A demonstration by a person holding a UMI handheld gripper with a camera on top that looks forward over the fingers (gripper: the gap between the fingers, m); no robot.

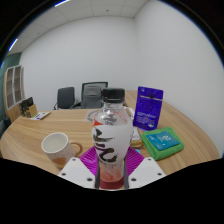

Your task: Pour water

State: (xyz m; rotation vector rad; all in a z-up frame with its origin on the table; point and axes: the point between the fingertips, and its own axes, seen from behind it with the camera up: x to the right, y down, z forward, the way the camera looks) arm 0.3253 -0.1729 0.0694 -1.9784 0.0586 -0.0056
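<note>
Tongs point(110, 176) closed on upright water bottle point(109, 135), white mug point(57, 148) beside

bottle point(109, 140) between jaws | cup point(56, 147) left | pouch point(149, 106), box point(162, 143) right

My bottle point(110, 140) hides the gap between the 2 fingers of my hand-held gripper point(111, 178), so I cannot tell whether the pads press on it. The bottle's base is out of sight too. Its label print is too small to read, as is the purple box point(150, 106) behind it.
</note>
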